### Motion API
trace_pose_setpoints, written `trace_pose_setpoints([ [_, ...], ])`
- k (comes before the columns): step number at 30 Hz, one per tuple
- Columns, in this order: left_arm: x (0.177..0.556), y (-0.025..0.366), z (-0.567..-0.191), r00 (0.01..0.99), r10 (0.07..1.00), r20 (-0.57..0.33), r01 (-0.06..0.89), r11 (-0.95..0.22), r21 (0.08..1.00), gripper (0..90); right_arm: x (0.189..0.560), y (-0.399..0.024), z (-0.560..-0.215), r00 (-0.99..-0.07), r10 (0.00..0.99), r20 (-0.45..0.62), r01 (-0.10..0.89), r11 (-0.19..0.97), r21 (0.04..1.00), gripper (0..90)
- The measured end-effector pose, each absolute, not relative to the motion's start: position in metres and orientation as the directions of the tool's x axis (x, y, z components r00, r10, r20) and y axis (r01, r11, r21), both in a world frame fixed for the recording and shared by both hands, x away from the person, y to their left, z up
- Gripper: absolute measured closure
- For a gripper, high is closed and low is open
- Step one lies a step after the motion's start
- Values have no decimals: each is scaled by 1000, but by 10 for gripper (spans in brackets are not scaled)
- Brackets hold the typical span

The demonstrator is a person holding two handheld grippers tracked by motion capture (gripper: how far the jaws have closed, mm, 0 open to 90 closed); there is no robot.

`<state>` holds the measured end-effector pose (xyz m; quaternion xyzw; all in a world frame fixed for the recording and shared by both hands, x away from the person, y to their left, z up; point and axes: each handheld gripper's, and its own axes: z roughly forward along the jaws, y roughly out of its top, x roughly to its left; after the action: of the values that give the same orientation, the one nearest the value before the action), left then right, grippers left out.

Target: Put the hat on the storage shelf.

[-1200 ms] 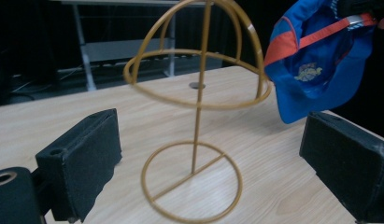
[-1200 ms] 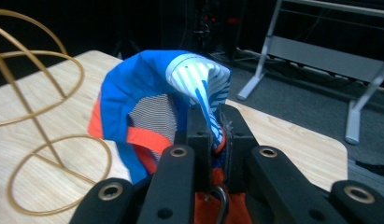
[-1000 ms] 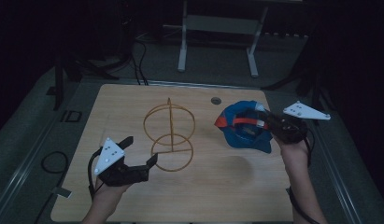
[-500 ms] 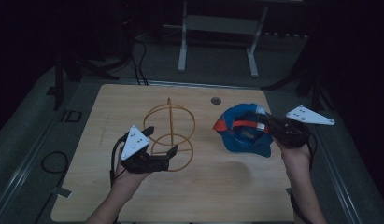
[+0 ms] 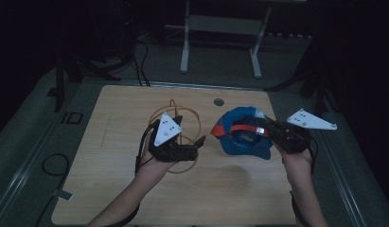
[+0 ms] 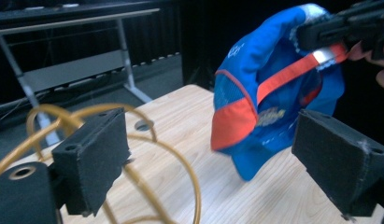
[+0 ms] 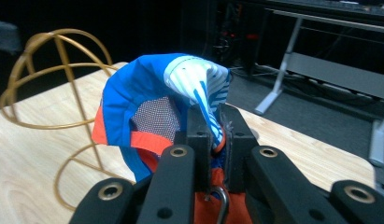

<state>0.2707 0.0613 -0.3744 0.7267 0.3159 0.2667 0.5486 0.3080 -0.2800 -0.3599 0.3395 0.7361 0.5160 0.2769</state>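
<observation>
The right gripper (image 5: 270, 130) holds a blue cap (image 5: 242, 137) with an orange brim and an orange strap, lifted clear of the wooden desk (image 5: 111, 184) on the person's right side. In the right gripper view its fingers (image 7: 199, 135) stand nearly together, pinching a fold of the cap's blue-and-white fabric between the pads, so the cap hangs from that one edge with its hollow side turned toward the other hand.

The left gripper (image 5: 194, 146) sits near the middle of the desk, just in front of a yellow wire stand (image 5: 182, 116) made of hoops around an upright rod. Its fingers (image 6: 94, 158) stand wide apart and have just been closing a little, with nothing pressed between them; in the left gripper view the cap (image 6: 273, 102) hangs beyond the gap between the pads, apart from them, while the stand's hoops (image 6: 180, 168) curve past the pad on that picture's left. Whether that pad touches the wire I cannot tell.

A small round hole (image 5: 219, 101) lies in the desk behind the cap
</observation>
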Motion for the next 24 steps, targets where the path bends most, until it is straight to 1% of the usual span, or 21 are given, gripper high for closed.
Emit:
trace_pose_setpoints([
  [5, 276, 54, -369, 679, 732, 57, 143, -208, 968, 128, 304, -274, -356, -636, 769, -62, 199, 241, 950, 840],
  [9, 283, 46, -367, 695, 718, 43, 154, -207, 966, 142, 301, -269, -352, -647, 759, -71, 186, 248, 951, 840],
  [17, 294, 28, -359, 722, 690, 57, 148, -233, 961, 150, 295, -261, -344, -670, 738, -82, 161, 252, 954, 840],
  [20, 303, 19, -357, 742, 669, 36, 166, -235, 958, 167, 291, -260, -341, -680, 728, -86, 150, 253, 956, 840],
  [21, 304, 17, -356, 749, 662, 34, 166, -237, 957, 198, 290, -259, -340, -684, 725, -85, 149, 253, 956, 840],
  [23, 306, 13, -355, 754, 655, 36, 165, -243, 956, 221, 286, -259, -339, -690, 718, -90, 140, 254, 957, 840],
  [24, 307, 11, -355, 761, 648, 31, 165, -240, 957, 247, 285, -259, -338, -691, 716, -92, 136, 255, 957, 840],
])
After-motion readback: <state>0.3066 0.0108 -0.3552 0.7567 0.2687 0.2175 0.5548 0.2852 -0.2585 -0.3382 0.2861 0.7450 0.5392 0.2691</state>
